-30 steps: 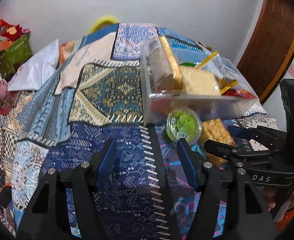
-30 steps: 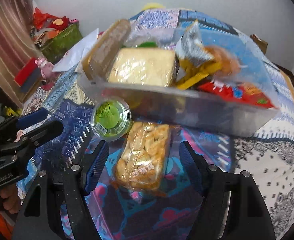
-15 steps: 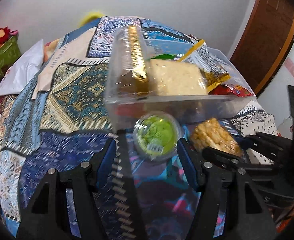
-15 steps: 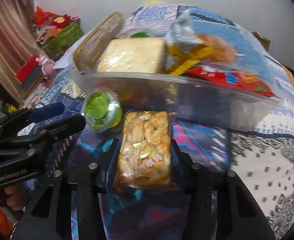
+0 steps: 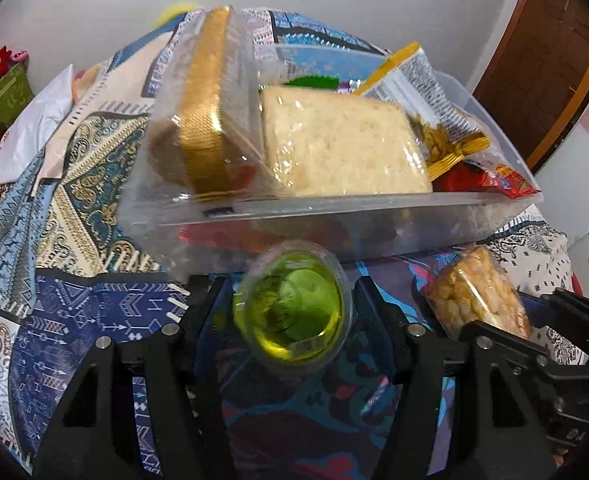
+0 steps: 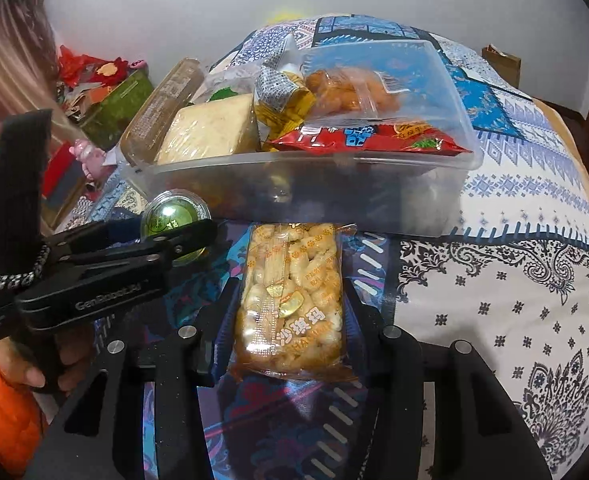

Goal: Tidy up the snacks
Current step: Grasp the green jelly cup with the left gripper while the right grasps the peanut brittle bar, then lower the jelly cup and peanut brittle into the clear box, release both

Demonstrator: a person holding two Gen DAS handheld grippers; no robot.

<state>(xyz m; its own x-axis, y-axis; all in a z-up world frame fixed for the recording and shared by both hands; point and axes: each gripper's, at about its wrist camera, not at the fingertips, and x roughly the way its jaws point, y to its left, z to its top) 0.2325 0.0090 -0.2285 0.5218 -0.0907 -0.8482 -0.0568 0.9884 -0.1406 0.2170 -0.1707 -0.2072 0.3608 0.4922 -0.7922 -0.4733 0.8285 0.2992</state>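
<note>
Change since a second ago: both tongs were spread and short of their targets; each is now brought onto one loose snack. Left tongs (image 5: 290, 312) are set around the green jelly cup (image 5: 292, 308), pads at or very near its sides; firm pinch cannot be confirmed, and the cup looks tilted, possibly just off the cloth. Right tongs (image 6: 290, 312) are pressed in on the peanut-brittle pack (image 6: 290, 300), wrapper squeezed between the pads; half a second ago that closing was already under way.

Both items are still outside the clear plastic bin (image 6: 314, 188), just in front of its near wall. Bin is already crowded: a gold-trimmed cake box (image 5: 204, 116), a wrapped pale cake block (image 5: 342, 144), a yellow snack bag (image 6: 282, 100), a red packet (image 6: 370, 140), orange puffs (image 6: 342, 88). Judged: these look like the last two loose pieces, so the task is near its end; lift over the wall is expected next, and free room inside is tight.

Surface is a bed (image 6: 514, 280) under a patterned patchwork cover, soft and uneven. White wall behind, brown door (image 5: 550, 64) on one side, a green box with red clutter (image 6: 114, 96) beside the bed.
</note>
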